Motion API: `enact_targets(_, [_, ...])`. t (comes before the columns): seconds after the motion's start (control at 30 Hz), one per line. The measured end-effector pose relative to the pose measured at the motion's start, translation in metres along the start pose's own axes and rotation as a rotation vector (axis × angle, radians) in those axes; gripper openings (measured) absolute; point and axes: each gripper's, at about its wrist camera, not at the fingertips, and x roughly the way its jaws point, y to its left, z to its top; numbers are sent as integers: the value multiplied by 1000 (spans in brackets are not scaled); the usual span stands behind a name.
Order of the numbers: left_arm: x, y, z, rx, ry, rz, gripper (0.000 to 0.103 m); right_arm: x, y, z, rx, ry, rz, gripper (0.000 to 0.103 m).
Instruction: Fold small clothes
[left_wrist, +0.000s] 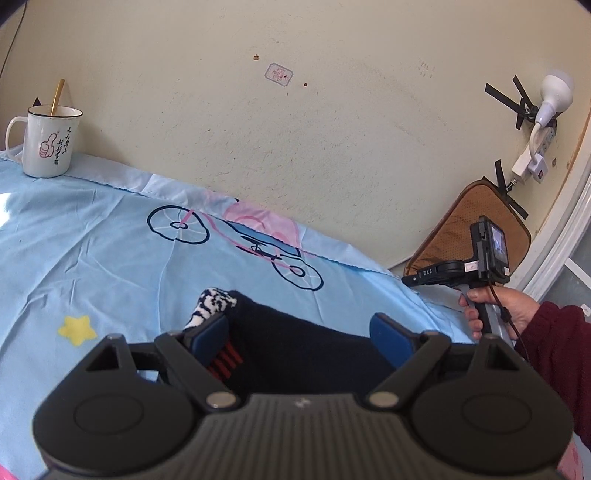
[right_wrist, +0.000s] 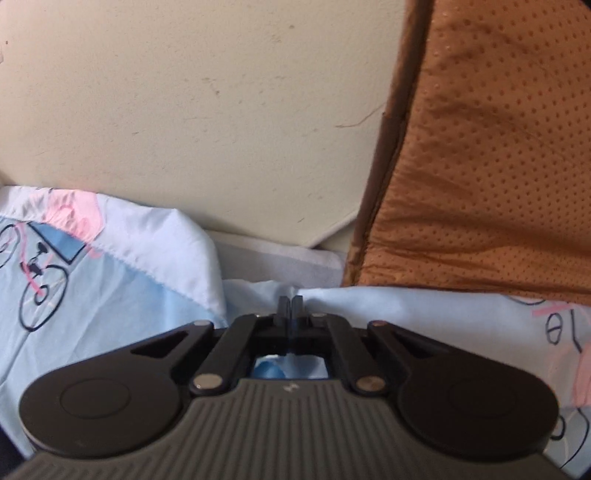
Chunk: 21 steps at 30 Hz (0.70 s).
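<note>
— Blue bicycle-print sheet (left_wrist: 110, 258) under a cream wall (left_wrist: 295, 129). Where's the dark garment (left_wrist: 295, 343)?
— Between the left gripper (left_wrist: 301, 332) fingers, spread wide apart.
— The right gripper (right_wrist: 291, 304)?
— Fingers pressed together, nothing visibly clamped, sheet just beyond.

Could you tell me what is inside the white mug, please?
A gold spoon handle sticks out of the white mug. Its wall hides the spoon's bowl and any contents.
</note>
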Motion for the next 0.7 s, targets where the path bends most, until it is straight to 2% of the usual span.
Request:
enact_targets(0.1, [0,0,0,-1,-2,1,87,-3,-15,6,25,-68,-102,2])
enact_targets(0.17, [1,0,0,0,1,3,87,-5,-25,8,17,-113,-203,2])
enact_targets(0.2, [1,0,0,2,2,4,87,-7,-32,8,44,-109,-185,3])
enact_targets(0.27, [2,0,0,4,2,2,88,-12,-38,8,94,-67,-51,5])
enact_targets(0.3, [2,0,0,4,4,1,89,-13,-37,8,92,-18,24,8])
enact_targets(0.33, [3,0,0,6,5,2,89,-15,-33,8,74,6,54,11])
enact_targets(0.4, [3,-1,0,11,7,3,89,-18,-25,8,48,40,87,34])
enact_targets(0.47, [2,0,0,6,7,0,89,-21,-19,6,29,63,102,42])
enact_targets(0.53, [2,1,0,0,9,-5,90,-23,-15,2,10,83,82,40])
enact_targets(0.63, [2,1,0,-8,10,-14,92,-27,-14,-8,7,75,72,30])
enact_targets(0.67, [1,1,0,-9,10,-15,92,-29,-14,-10,5,65,76,9])
enact_targets(0.7, [1,1,0,-11,10,-16,92,-27,-2,-10,2,60,85,3])
